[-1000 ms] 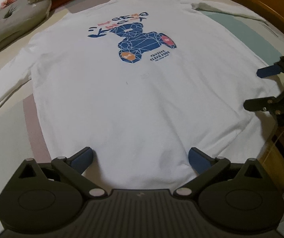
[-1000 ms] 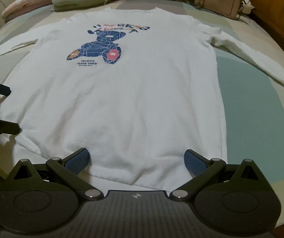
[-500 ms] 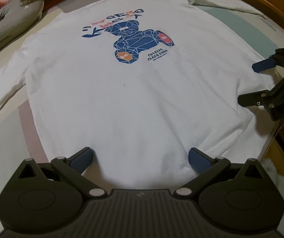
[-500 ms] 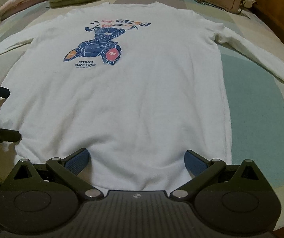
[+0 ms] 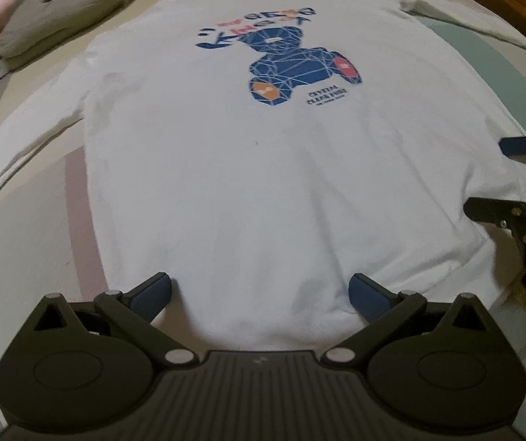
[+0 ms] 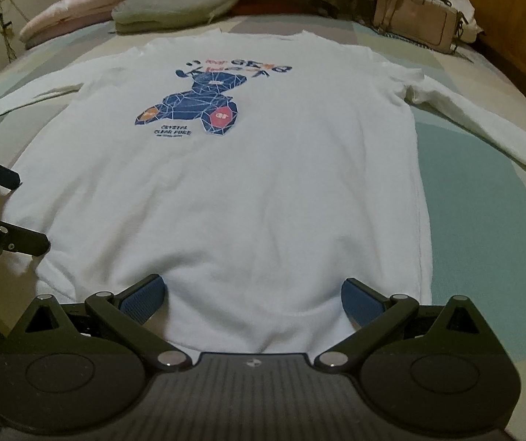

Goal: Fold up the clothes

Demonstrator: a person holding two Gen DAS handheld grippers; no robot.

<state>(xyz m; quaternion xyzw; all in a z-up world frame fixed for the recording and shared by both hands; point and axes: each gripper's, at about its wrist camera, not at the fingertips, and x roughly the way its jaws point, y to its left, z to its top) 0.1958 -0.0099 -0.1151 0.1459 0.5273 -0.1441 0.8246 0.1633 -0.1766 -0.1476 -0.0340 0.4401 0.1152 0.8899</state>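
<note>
- A white shirt (image 5: 263, 191) lies flat and face up on the bed (image 5: 24, 257), hem toward both cameras, collar at the far end
- Its print (image 5: 281, 66) is a blue faceted bear with orange patches, lettering above it and small text below
- The left sleeve (image 5: 24, 132) runs out to the side over the sheet; the right sleeve (image 6: 483, 128) stretches toward the bed's right edge
- Left gripper (image 5: 259, 294): jaws wide apart, blue pads (image 5: 152, 294) either side of the hem's left part, low over the cloth; whether the pads touch it I cannot tell
- Right gripper (image 6: 252, 294): jaws also wide apart, straddling the hem nearer the right corner, nothing clamped
- Each gripper shows in the other's view: the right one at the shirt's right side edge in the left view, the left one by the left side edge in the right view, both spread open
- The hem bulges slightly toward the camera between each pair of fingers
- The sheet has pale, teal and pinkish patches
- Beyond the collar sit a grey cushion (image 6: 178, 0) and a pink pillow (image 6: 68, 11)
- A beige handbag (image 6: 417, 22) rests at the far right, by a wooden bed frame (image 5: 513, 7)
</note>
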